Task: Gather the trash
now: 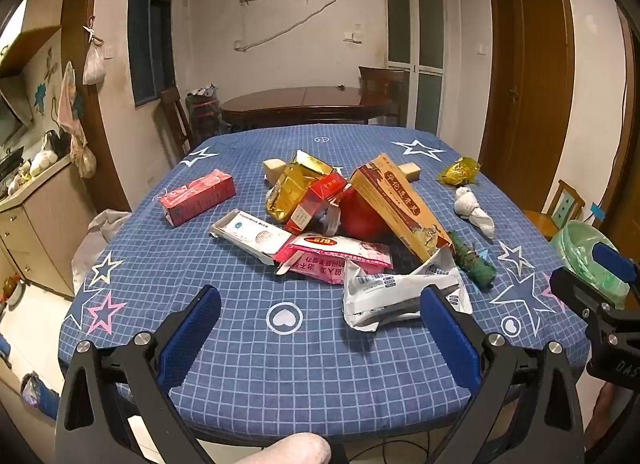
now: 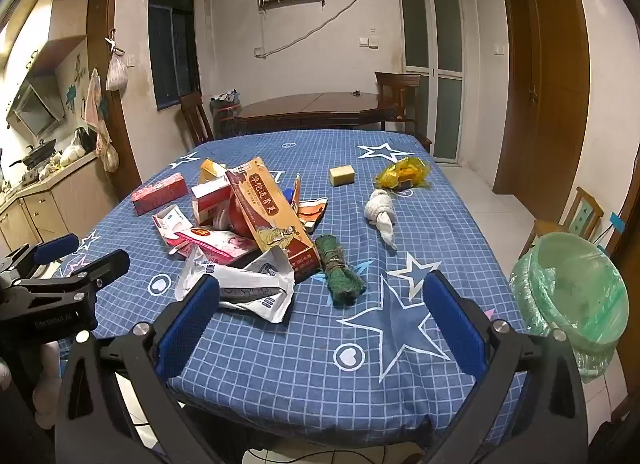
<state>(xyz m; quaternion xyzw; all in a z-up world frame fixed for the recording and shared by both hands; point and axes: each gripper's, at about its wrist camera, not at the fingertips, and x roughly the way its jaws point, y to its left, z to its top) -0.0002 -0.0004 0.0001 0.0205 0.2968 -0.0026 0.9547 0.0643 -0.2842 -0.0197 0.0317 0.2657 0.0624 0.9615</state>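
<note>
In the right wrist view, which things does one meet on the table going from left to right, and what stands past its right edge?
Pink-red box → tall yellow box → green rolled bundle → knotted white cloth → yellow wrapper → past the edge, green-lined trash bin.

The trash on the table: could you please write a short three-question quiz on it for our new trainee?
1. True or false: the bin stands on the table.
2. Which lies nearest the right gripper? A) green bundle B) white rag C) yellow wrapper
3. Fill in: both the left gripper and the right one are ____ and hold nothing.

Key
1. False; it stands beside the table, at its right edge.
2. A
3. open
</note>
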